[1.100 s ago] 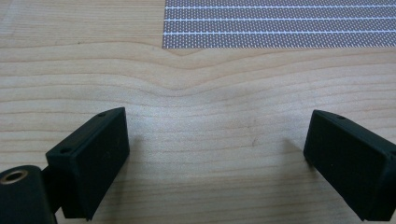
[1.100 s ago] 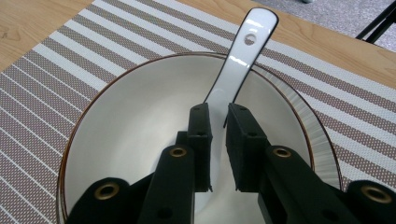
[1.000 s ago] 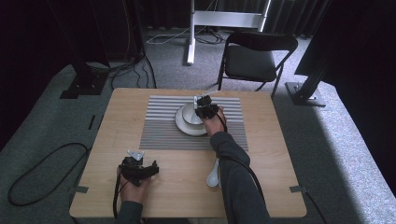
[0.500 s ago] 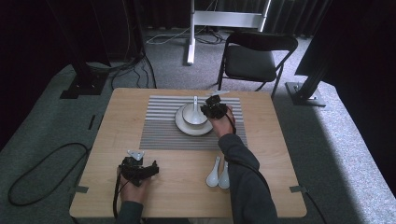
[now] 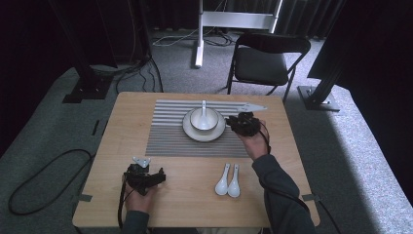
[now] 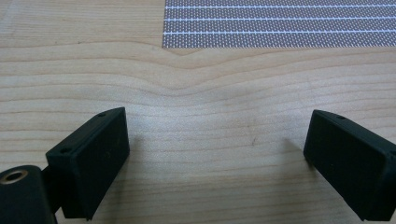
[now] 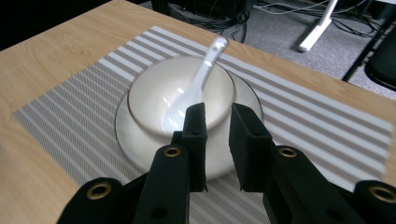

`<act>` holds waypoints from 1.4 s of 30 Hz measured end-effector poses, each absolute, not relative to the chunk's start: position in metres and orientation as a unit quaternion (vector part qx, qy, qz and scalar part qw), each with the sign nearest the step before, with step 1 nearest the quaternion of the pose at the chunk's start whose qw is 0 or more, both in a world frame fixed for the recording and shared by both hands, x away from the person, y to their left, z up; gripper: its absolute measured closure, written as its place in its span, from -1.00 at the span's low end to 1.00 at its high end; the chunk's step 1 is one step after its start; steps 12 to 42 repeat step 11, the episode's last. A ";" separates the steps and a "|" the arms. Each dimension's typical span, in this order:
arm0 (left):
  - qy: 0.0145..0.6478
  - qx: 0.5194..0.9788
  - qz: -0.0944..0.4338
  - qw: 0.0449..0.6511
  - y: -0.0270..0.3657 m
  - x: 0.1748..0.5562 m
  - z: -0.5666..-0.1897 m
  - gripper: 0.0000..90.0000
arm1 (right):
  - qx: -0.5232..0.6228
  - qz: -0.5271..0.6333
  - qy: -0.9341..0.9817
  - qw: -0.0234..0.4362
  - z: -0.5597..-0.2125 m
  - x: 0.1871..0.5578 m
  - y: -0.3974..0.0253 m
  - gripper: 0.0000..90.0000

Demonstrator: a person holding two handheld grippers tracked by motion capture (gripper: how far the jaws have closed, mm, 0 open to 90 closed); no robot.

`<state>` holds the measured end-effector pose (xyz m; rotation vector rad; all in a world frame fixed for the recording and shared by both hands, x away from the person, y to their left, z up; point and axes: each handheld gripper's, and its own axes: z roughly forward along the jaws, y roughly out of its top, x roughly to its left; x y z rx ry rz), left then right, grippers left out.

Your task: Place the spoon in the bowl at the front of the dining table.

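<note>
Right gripper: jaws nearly closed, a narrow gap between them, nothing held. It hovers just beside the bowl's near rim, above the plate. Directly ahead of the jaws, a white ceramic soup spoon rests in the white bowl, scoop at the bottom, handle leaning up over the far rim. The bowl stands on the plate, the plate on a grey striped placemat.

Left gripper: jaws wide apart, empty, low over bare wooden table, the placemat's edge ahead.

High view: two more white spoons lie side by side on the table near the front edge, well apart from both grippers, nearer the right forearm.

Handling judgement: glazed ceramic, so rigid, light, slippery and chippable. Best hold is probably across the narrow handle, mid-length, with moderate squeeze; the rounded scoop would likely slide out. Set down gently against the bowl.
</note>
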<state>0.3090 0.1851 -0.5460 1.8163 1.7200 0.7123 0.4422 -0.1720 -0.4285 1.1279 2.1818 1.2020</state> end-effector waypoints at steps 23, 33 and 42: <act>0.649 0.662 0.267 0.263 0.183 0.306 -0.546 -0.84 | 0.442 0.451 0.753 0.185 -0.451 0.388 -0.245 0.67; 0.649 0.662 0.267 0.263 0.183 0.306 -0.546 -0.84 | 0.442 0.451 0.753 0.185 -0.451 0.388 -0.245 0.67; 0.649 0.662 0.267 0.263 0.183 0.306 -0.546 -0.84 | 0.442 0.451 0.753 0.185 -0.451 0.388 -0.245 0.67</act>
